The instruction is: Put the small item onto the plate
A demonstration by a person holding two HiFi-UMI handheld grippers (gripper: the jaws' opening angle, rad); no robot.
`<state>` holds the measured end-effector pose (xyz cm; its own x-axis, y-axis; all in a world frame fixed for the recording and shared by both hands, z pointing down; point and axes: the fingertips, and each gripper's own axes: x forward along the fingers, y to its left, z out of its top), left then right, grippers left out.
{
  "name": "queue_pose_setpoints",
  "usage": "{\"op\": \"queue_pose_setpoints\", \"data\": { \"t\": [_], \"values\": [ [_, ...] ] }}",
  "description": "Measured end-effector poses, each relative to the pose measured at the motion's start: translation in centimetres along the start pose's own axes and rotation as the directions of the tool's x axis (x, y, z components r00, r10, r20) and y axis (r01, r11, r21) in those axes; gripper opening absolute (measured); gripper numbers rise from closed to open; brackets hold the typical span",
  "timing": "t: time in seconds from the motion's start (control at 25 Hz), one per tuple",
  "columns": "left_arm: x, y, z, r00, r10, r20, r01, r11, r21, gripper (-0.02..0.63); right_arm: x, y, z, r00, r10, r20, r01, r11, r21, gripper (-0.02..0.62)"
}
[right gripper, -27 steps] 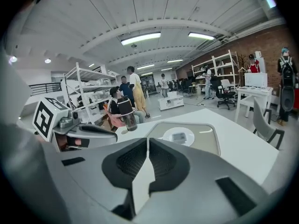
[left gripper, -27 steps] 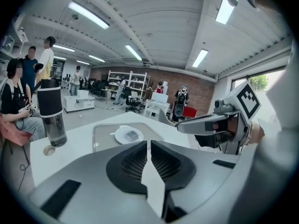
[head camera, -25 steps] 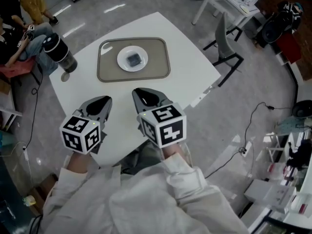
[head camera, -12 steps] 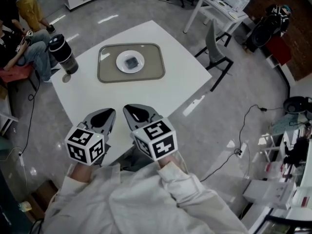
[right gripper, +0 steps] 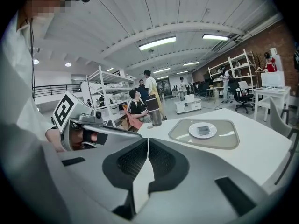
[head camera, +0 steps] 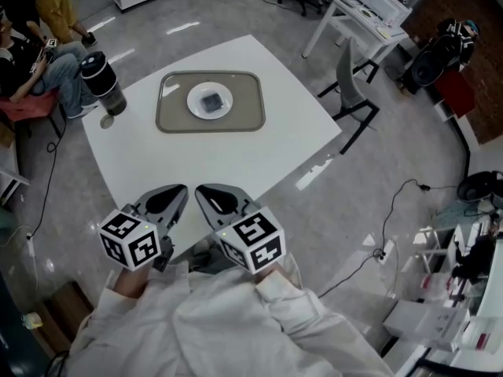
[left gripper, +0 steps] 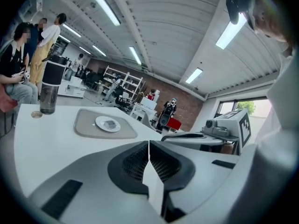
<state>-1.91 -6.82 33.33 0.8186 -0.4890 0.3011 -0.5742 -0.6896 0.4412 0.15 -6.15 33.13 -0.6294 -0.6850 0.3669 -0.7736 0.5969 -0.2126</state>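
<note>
A person in pale sleeves [head camera: 236,320] holds two handheld grippers side by side at the near corner of a white table [head camera: 196,159]. The left gripper [head camera: 169,197] and the right gripper [head camera: 214,197] both have their jaws pressed together with nothing between them. Each gripper's own view shows the ribbed pads meeting along a thin seam.

Well apart from them, toward the far side of the table, a grey tray [head camera: 169,120] carries a white plate [head camera: 194,100]. The small item [head camera: 211,100], a dark squarish piece, lies at the plate's middle. A dark-lidded tumbler [head camera: 100,81] stands off the tray near the table's left corner, with a small round disc [head camera: 107,122] just beside it. Seated people and office chairs fill the room beyond.

Judged from how things lie, the placing step looks complete — the item is on the plate and neither tool touches it. The next move appears to call for little: holding both grippers clear of the tray or, should a further pick be wanted, opening the jaws and reaching well forward across the table.
</note>
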Motion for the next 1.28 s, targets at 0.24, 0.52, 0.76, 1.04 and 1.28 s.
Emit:
{"op": "queue_pose_setpoints", "data": {
  "t": [0.24, 0.52, 0.76, 1.04, 1.28],
  "values": [
    [0.9, -0.8, 0.7, 1.000, 0.017, 0.011, -0.017, 1.000, 0.011, 0.014, -1.2, -1.5, 0.8, 0.999, -0.003, 0.039, 0.003, 1.000, 0.018, 0.017],
    [2.3, -1.4, 1.2, 0.999, 0.032, 0.014, -0.033, 0.999, 0.015, 0.012, -1.3, -2.4, 0.7, 1.000, 0.008, 0.028, -0.008, 1.000, 0.013, 0.015],
    [2.7, -1.2, 1.3, 0.999, 0.041, 0.016, -0.041, 0.999, -0.002, 0.012, -1.6, -2.9, 1.0, 0.999, 0.020, 0.034, -0.020, 1.000, -0.005, 0.015],
    [3.5, -1.6, 0.8, 1.000, 0.030, -0.001, -0.030, 1.000, -0.005, 0.012, -1.7, -3.4, 0.5, 1.000, 0.012, 0.005, -0.012, 1.000, -0.015, 0.015],
    [3.3, -1.4, 0.2, 0.999, 0.042, -0.020, -0.042, 0.999, -0.008, 0.012, -1.4, -2.9, -0.4, 0.999, 0.022, -0.046, -0.022, 1.000, -0.004, 0.015]
  ]
}}
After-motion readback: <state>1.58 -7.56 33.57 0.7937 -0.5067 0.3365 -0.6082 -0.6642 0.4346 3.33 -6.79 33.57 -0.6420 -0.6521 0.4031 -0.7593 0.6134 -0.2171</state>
